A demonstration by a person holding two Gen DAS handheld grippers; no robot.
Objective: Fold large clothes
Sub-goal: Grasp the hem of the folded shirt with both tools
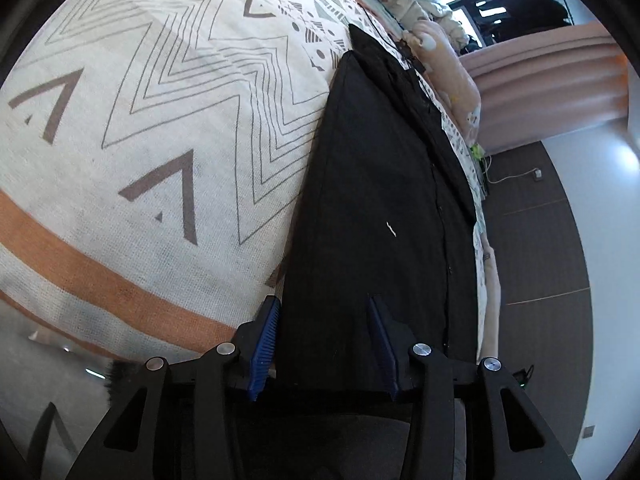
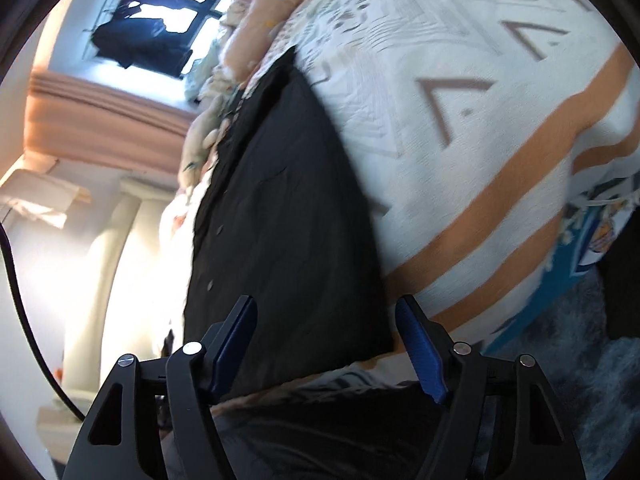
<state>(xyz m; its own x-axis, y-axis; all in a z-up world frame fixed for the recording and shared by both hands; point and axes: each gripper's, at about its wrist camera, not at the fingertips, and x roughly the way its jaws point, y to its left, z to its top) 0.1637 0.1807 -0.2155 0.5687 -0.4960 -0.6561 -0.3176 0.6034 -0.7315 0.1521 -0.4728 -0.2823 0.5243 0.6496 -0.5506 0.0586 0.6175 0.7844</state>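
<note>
A black buttoned garment [image 1: 376,200] lies folded into a long narrow strip on a patterned bedspread [image 1: 160,120]. My left gripper [image 1: 322,304] is open at the strip's near end, its blue pads on either side of the cloth edge, not closed on it. In the right wrist view the same black garment [image 2: 280,208] lies on the bedspread [image 2: 460,120]. My right gripper [image 2: 326,304] is open wide at its near edge, holding nothing. The right view is blurred by motion.
Pillows and bedding [image 1: 444,52] are piled along the bed's far side. A pink curtain [image 1: 552,88] and dark floor [image 1: 536,264] lie beyond the bed's edge. A blue patterned cloth [image 2: 576,256] hangs at the bedspread's end, and a white pillar [image 2: 116,264] stands nearby.
</note>
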